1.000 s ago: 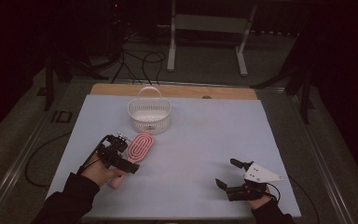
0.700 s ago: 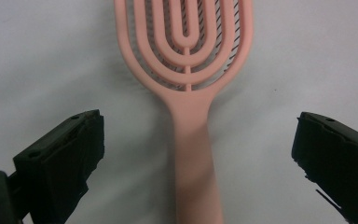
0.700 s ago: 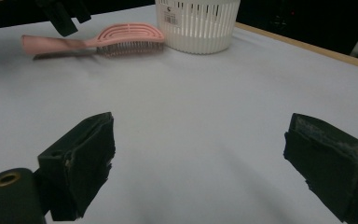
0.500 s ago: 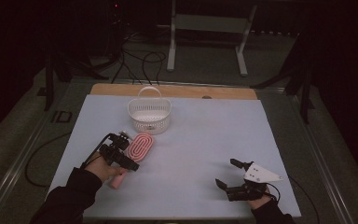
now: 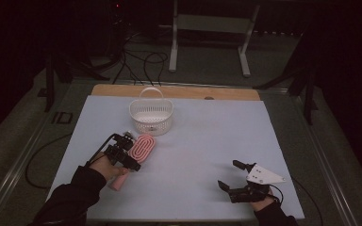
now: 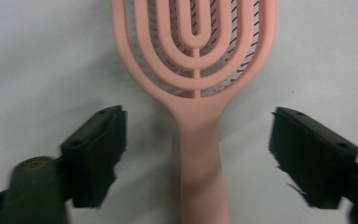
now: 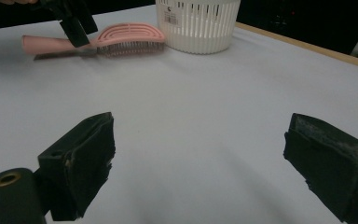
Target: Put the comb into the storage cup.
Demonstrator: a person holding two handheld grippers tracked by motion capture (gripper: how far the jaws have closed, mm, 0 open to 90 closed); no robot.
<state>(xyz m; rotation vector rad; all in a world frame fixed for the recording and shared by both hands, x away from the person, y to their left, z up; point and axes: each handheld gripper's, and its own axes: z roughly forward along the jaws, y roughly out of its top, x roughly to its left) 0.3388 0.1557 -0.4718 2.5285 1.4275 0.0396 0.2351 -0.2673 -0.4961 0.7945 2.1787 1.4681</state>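
White table (image 5: 193,141); left gripper (image 6: 196,154) closing, jaws clear of pink brush (image 6: 196,70), handle end cut off

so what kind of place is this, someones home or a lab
Most likely a lab or recording workspace, not a home: a table under a plain pale sheet, loose cables on the dark floor behind it, and a bare metal stand. Only a basket and hairbrush look domestic.

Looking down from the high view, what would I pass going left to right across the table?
Left gripper poised over the pink plastic hairbrush, jaws closing → white slotted plastic basket, farther back → right gripper, open on the bare white table.
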